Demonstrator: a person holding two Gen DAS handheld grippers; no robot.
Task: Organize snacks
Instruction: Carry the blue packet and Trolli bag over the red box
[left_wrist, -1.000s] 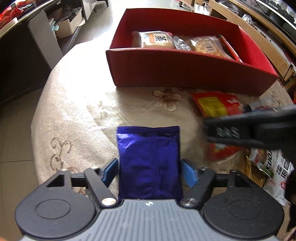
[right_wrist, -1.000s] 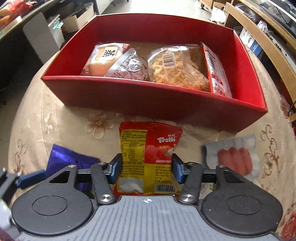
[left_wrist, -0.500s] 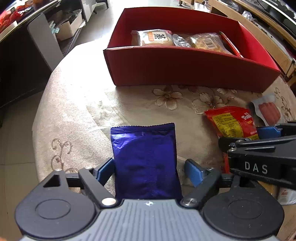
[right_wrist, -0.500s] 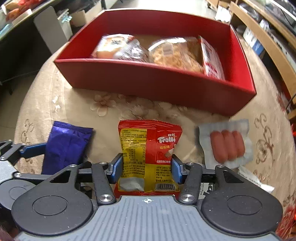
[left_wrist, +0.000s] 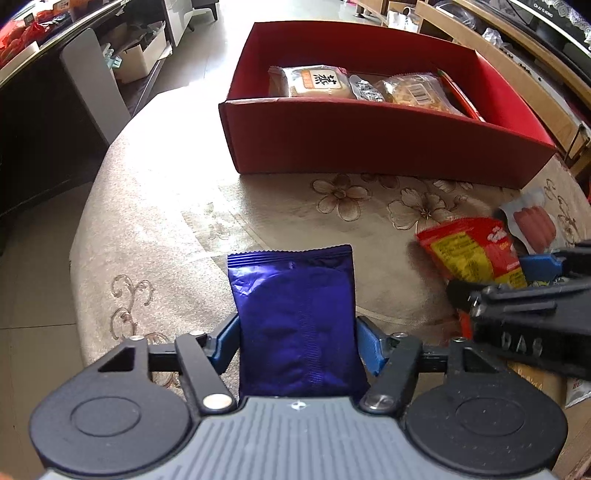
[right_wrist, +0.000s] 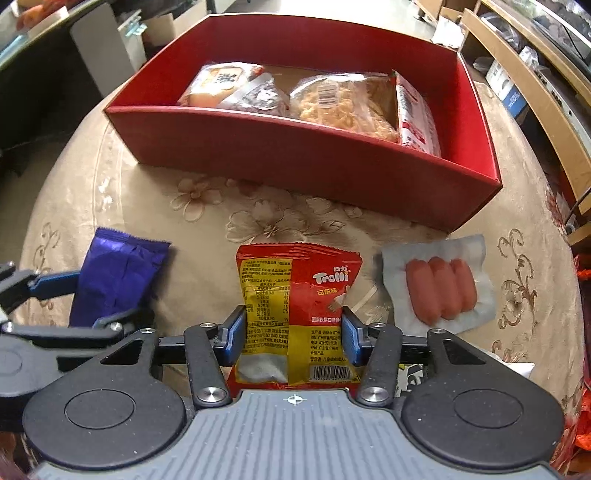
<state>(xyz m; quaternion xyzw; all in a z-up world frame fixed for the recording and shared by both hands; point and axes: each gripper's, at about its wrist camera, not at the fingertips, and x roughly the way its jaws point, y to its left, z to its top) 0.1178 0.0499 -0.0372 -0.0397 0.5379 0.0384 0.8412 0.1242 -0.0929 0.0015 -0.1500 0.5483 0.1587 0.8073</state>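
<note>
A blue foil snack packet (left_wrist: 295, 317) lies on the beige tablecloth with my left gripper (left_wrist: 297, 339) around its near end. The jaws are closing and the blue pads press on both its sides. In the right wrist view the same packet (right_wrist: 118, 273) lies at the left. My right gripper (right_wrist: 293, 332) is shut on a red and yellow Trolli packet (right_wrist: 299, 295), which also shows in the left wrist view (left_wrist: 469, 251). Beyond both stands the open red box (right_wrist: 295, 155) holding several wrapped snacks, among them a bun pack (left_wrist: 317, 81).
A clear pack of three sausages (right_wrist: 437, 288) lies on the cloth right of the Trolli packet. The round table's edge (left_wrist: 92, 229) drops off to the left. Wooden shelving (right_wrist: 546, 92) runs along the right, with dark cabinets and cardboard boxes at the far left.
My left jaws spread wider around the blue packet, then closed onto it. The right gripper moved out of the middle of the left wrist view to its right edge, still holding the Trolli packet.
</note>
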